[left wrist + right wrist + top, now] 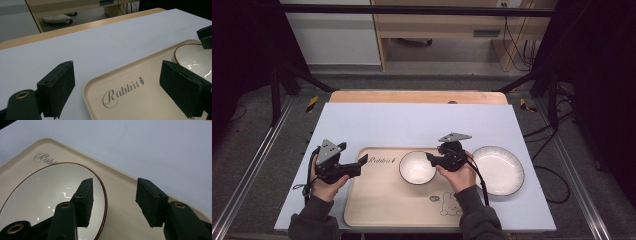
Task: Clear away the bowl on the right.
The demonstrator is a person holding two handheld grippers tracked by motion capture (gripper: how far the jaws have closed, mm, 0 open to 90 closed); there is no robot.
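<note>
Right gripper cuts off the round white brown-rimmed bowl, jaws apart astride its three-o'clock rim. Left gripper, jaws apart, straddles the beige rectangular tray corner.

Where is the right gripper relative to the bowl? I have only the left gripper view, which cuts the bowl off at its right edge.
Observer: The right gripper straddles the bowl's rim, one jaw inside, one outside over the tray. The jaws are apart, not clamped.
Operator: Is anything else on the table besides tray and bowl?
Observer: Yes, a white plate lies on the mat just right of the tray, off it.
Operator: Is there anything printed on the tray apart from "Rabbit"?
Observer: A small rabbit drawing sits at its near right corner.
</note>
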